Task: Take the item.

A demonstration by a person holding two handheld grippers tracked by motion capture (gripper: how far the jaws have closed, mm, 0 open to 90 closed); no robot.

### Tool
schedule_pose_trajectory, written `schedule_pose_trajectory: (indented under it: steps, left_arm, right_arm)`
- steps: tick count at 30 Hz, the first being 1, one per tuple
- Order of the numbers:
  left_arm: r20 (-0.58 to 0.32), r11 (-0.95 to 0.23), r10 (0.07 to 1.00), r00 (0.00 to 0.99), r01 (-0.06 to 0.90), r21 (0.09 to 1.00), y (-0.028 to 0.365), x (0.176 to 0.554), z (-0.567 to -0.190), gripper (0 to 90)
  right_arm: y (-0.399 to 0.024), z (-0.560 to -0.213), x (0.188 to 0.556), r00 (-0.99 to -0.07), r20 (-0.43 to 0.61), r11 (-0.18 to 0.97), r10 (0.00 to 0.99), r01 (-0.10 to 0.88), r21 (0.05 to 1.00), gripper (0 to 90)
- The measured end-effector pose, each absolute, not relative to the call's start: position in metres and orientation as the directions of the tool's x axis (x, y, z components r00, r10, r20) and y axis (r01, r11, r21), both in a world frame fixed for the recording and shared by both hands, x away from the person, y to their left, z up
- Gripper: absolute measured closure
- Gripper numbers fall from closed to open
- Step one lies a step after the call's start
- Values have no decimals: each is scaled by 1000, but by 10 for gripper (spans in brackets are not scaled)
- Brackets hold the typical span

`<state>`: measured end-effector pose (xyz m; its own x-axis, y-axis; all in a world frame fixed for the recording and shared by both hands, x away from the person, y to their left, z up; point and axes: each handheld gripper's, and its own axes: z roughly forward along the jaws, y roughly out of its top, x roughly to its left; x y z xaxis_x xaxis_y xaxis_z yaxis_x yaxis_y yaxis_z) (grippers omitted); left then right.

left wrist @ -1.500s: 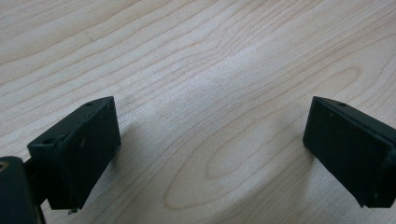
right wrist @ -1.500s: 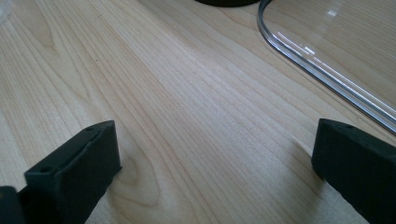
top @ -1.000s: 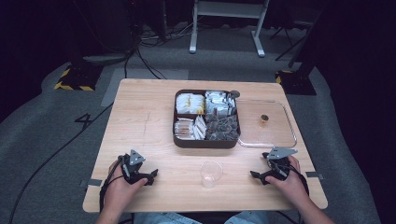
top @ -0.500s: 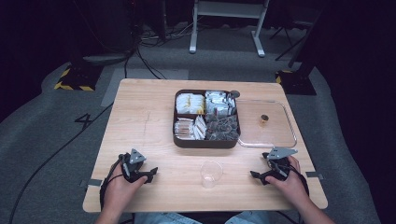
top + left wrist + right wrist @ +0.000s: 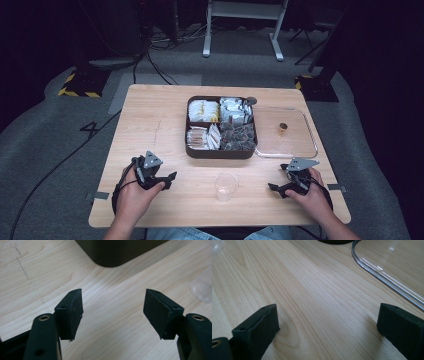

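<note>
Two black hand-held grippers, forearms left bare

Each gripper, the left gripper [image 5: 159, 176] and the right gripper [image 5: 283, 186], is topped by a grey three-cornered plate and trailed by a black cable. Flat rectangular black pads [image 5: 70, 312] are fitted, with small screw holes; brass-ringed holes are seen in the arms behind.

High view: fixed above the person's side, faces forward and down, takes in the whole wooden table [image 5: 150, 115] plus floor beyond. Left gripper view: rides low and close over the tabletop, looks along its spread jaws toward a corner of the dark divided tray [image 5: 117, 252]; clear cup [image 5: 203, 290] at right edge. Right gripper view: also low and close, jaws wide apart, faces the clear lid [image 5: 387, 270] rim. Shared with the high view: tray [image 5: 222, 150], cup [image 5: 226, 186], lid [image 5: 287, 132], wood grain.
</note>
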<state>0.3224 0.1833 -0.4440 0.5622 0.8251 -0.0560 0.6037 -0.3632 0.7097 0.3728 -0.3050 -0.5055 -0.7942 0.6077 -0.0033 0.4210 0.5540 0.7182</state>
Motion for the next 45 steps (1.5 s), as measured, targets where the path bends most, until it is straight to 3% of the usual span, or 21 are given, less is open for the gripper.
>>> schedule_pose_trajectory:
  steps: [8,45]
  left_arm:
    - [-100,-262,859,503,598,757,161,337,-419,299]
    - [-7,-349,830,558,529,773,108,451,-359,326]
  right_arm:
    - [-305,-506,373,-794,-4,554,608,421,718,40]
    - [-306,-506,373,-802,-4,559,597,412,719,44]
